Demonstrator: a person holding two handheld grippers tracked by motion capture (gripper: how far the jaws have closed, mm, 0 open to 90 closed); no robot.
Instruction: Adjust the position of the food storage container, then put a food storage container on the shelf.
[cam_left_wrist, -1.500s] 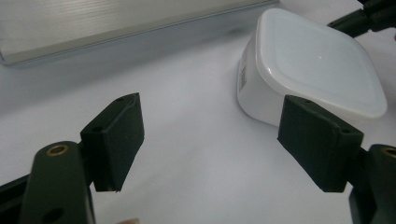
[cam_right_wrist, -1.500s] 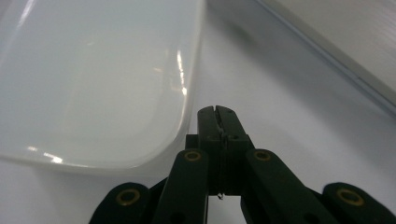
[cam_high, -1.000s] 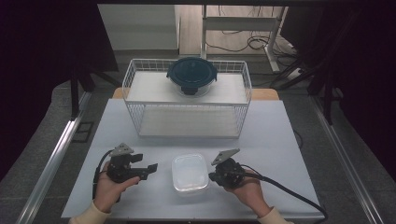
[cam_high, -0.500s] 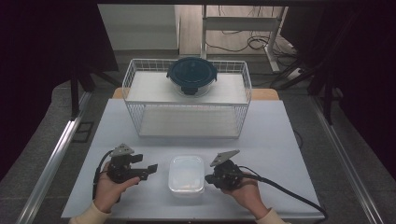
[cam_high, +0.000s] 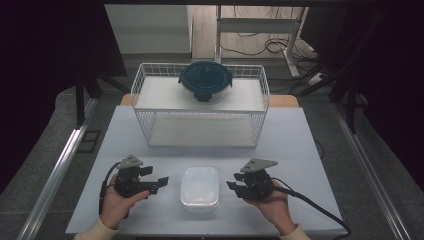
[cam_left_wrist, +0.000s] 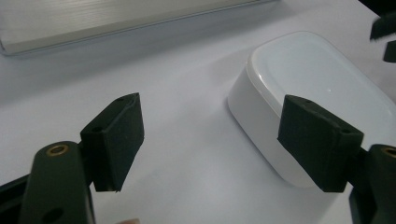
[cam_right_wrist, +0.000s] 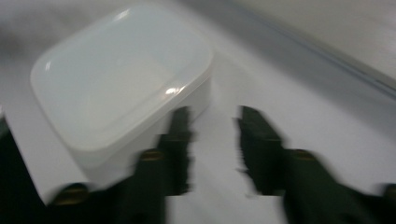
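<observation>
Grey flooring (cam_high: 45, 165) surrounds a table (cam_high: 300, 145) with a pale top, and dark curtains close in at both sides, with cables trailing on the floor beyond. At the far end of the table stands a white wire basket (cam_high: 200, 107) with two tiers; on its upper shelf sits a round glass container with a dark blue lid (cam_high: 205, 81), its contents not visible. Near the front edge lies a white rounded-rectangle lidded box (cam_high: 200, 187), closed, resting flat between the two grippers and touching neither. The left gripper (cam_high: 159, 183) lies just beside the box's left side, fingers (cam_left_wrist: 116, 140) wide apart. The right gripper (cam_high: 233, 182) is near the box's right side, fingers (cam_right_wrist: 259, 140) parted by a narrower gap, blurred in its own view.
</observation>
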